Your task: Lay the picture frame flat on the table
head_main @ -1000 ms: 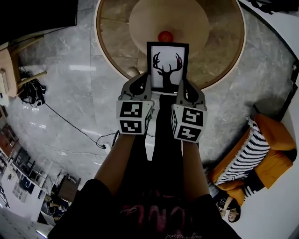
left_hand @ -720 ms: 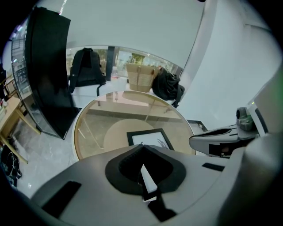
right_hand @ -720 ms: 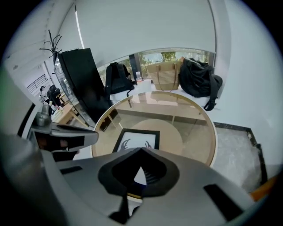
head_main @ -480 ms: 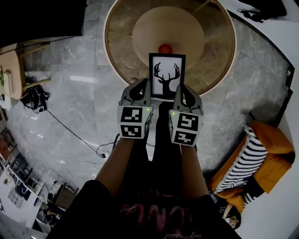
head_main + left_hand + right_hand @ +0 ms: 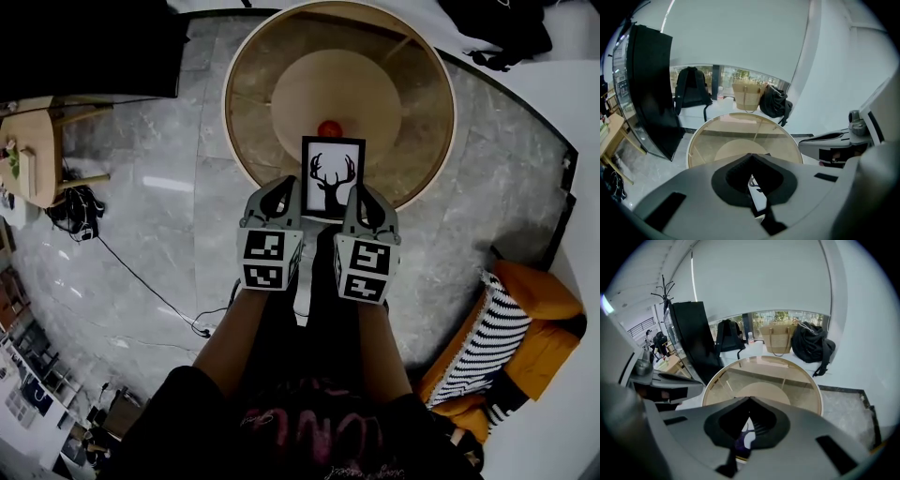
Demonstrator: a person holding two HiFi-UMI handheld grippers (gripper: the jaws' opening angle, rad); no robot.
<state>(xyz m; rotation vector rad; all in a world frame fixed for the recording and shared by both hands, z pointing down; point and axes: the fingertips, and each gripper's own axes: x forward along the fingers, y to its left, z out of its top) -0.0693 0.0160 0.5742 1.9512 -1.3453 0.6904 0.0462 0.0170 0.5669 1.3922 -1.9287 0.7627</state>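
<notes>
While the left gripper [image 5: 283, 194] and right gripper [image 5: 364, 201] each pinch a lower side edge of the black rectangular deer-print picture frame [image 5: 333, 177], its long axis runs straight beyond their fingertips, seemingly upright over the near rim of the round glass table [image 5: 226, 105].

1. A small red round thing [image 5: 329, 128] lies at 12 o'clock in the head view.
2. A tall black panel [image 5: 89, 47] fills the 10 to 11 o'clock corner.
3. A light wooden side table [image 5: 28, 150] stands at 9 o'clock, with a dark bundle [image 5: 73, 208] on the floor just beside it.
4. A thin black cable [image 5: 150, 286] runs over the grey marble floor [image 5: 169, 244] toward 8 o'clock.
5. An orange seat [image 5: 534, 291] with a black-and-white striped cushion [image 5: 487, 337] sits at 4 o'clock.
6. In the left gripper view, a black backpack [image 5: 691, 89] is at 11 o'clock, and a woven basket bag [image 5: 746, 96] is at 12 o'clock with a black bag [image 5: 774, 104] just beside it.
7. In the right gripper view, a coat stand [image 5: 664, 284] rises at 10 o'clock.
</notes>
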